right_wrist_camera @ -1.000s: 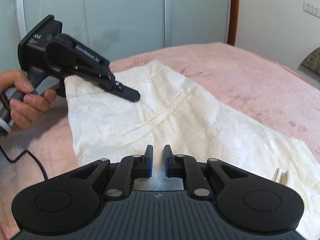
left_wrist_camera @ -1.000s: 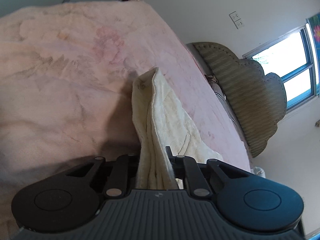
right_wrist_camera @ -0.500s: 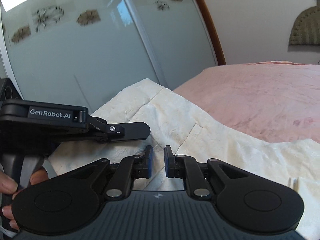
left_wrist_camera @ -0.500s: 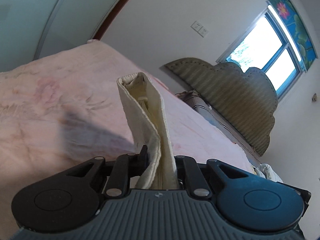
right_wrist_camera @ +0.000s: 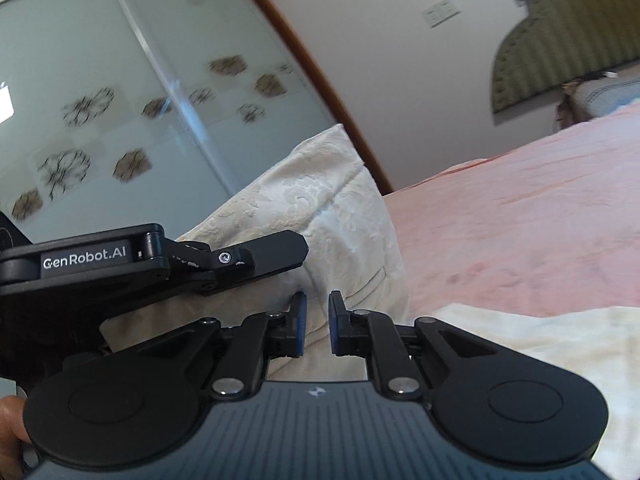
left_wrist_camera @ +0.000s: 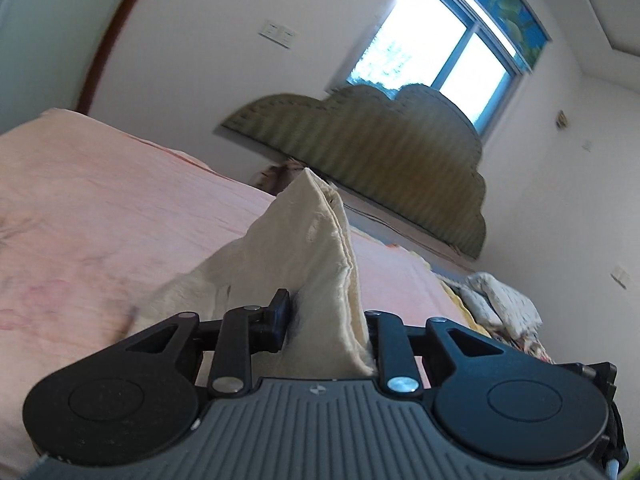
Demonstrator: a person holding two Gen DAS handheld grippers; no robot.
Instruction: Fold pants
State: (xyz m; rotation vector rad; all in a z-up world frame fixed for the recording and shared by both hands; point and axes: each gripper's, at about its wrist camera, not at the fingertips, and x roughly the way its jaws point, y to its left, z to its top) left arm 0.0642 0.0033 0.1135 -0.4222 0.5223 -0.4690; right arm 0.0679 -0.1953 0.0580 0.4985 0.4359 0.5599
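The cream pants [left_wrist_camera: 312, 248] are lifted off the pink bed [left_wrist_camera: 100, 208]. My left gripper [left_wrist_camera: 326, 316] is shut on a bunched edge of them, which stands up as a peak between the fingers. In the right wrist view the pants [right_wrist_camera: 312, 208] rise in a fold, with the rest lying flat at the lower right [right_wrist_camera: 540, 336]. The left gripper [right_wrist_camera: 224, 260] shows there from the side, clamping the raised cloth. My right gripper [right_wrist_camera: 318, 320] has a narrow gap between its blue pads, just in front of the raised fold, with no cloth between them.
A green padded headboard [left_wrist_camera: 380, 152] and a window [left_wrist_camera: 440, 52] stand beyond the bed. Crumpled bedding [left_wrist_camera: 496, 300] lies at the right bed edge. Frosted sliding wardrobe doors [right_wrist_camera: 120, 112] are behind the pants. A hand [right_wrist_camera: 10, 416] holds the left gripper.
My left gripper has lifted the pants edge higher and tilted up towards the headboard. The right gripper has tilted up and followed; its narrow gap is unchanged.
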